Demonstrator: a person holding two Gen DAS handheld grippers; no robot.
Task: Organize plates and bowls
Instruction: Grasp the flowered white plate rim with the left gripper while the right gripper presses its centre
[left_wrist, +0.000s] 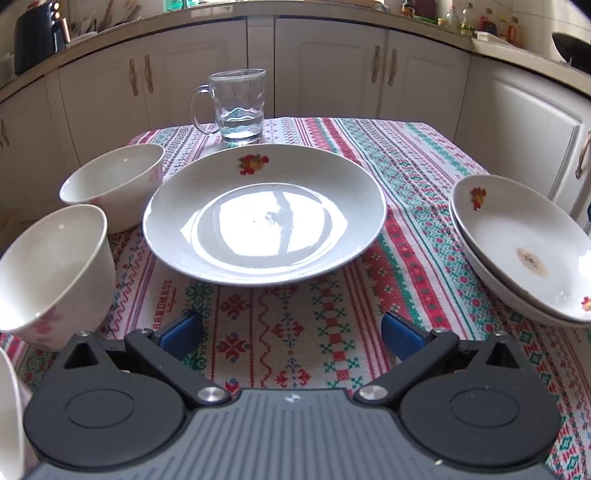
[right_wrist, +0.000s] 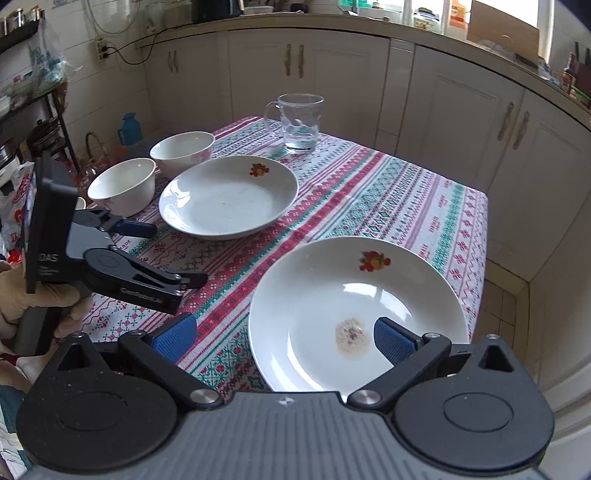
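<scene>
Woven cloth in red, green and white stripes covers the table (left_wrist: 369, 155), and everything stands on it. Largest is the single white plate (left_wrist: 264, 214) at the middle, with a fruit motif on its rim and nothing in it but glare. To the right, near the table's edge, two more such plates sit one inside the other as a stack (right_wrist: 360, 314); the upper one holds a small brownish smear of residue (right_wrist: 352, 336) near its centre. At the left side two white bowls stand side by side, the near bowl (left_wrist: 51, 273) and the far bowl (left_wrist: 114, 184), both with faint pink flowers outside and empty inside. Behind the middle plate a clear glass mug (left_wrist: 238, 105) holds a little water at its bottom.

The left gripper (left_wrist: 291, 332) hovers low over the cloth in front of the middle plate, its blue pads spread wide, gripping nothing. The right gripper (right_wrist: 284, 338) is likewise spread, its right finger (right_wrist: 393, 341) over the stack's upper plate and its left one over the cloth; whether it touches the plate I cannot tell. A gloved hand (right_wrist: 33, 299) holds the left gripper.
</scene>
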